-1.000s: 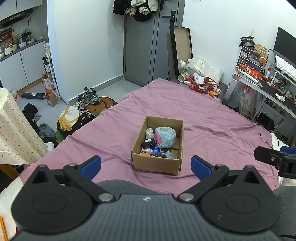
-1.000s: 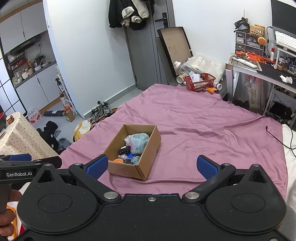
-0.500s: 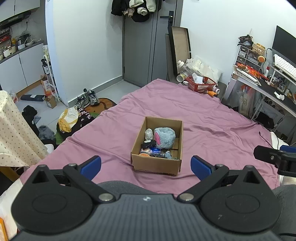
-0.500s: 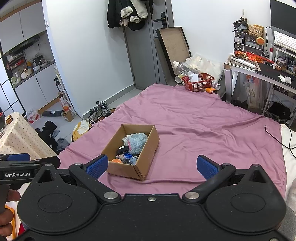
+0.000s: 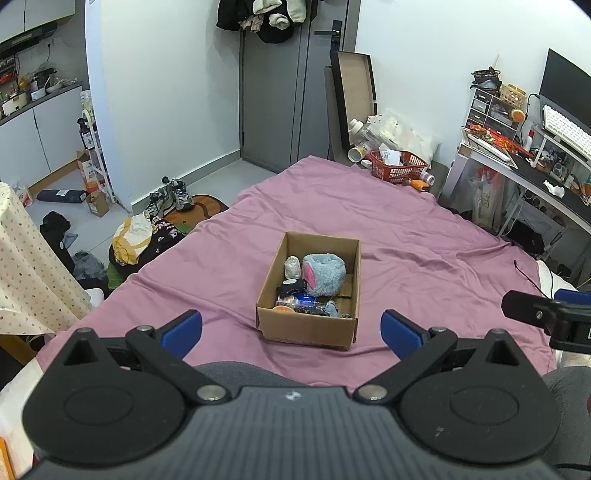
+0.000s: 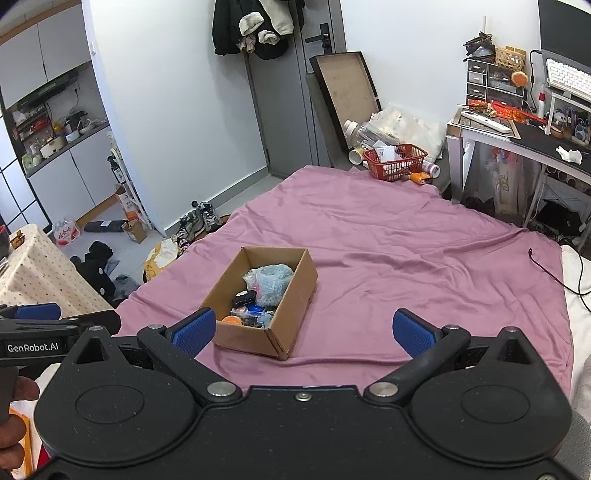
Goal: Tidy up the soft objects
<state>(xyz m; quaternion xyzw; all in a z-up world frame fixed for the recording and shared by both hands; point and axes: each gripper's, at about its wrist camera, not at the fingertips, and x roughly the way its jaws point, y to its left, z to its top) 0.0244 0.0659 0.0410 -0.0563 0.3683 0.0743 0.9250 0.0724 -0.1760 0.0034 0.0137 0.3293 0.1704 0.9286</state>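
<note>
**A Cluttered Bedroom Lying Under Even Daylight**

A mauve bedsheet (image 5: 406, 236) is spreading across the bed, wrinkling toward 2 o'clock. At 12 o'clock a grey door (image 5: 280, 103) is standing shut, with dark clothes (image 5: 266, 16) hanging over its top. White walls (image 5: 166, 92) are rising on both sides. A framed board (image 6: 347, 88) is leaning against the wall near 1 o'clock, a red basket (image 6: 395, 157) sitting below it. A desk (image 6: 517, 144) is crowding the 2 o'clock side. At 10 o'clock, shoes (image 5: 173, 194) and bags are littering the grey floor (image 5: 66, 214), with white kitchen cabinets (image 6: 55, 184) standing beyond. A spotted tablecloth (image 5: 22, 266) is draping at 9 o'clock.
</note>
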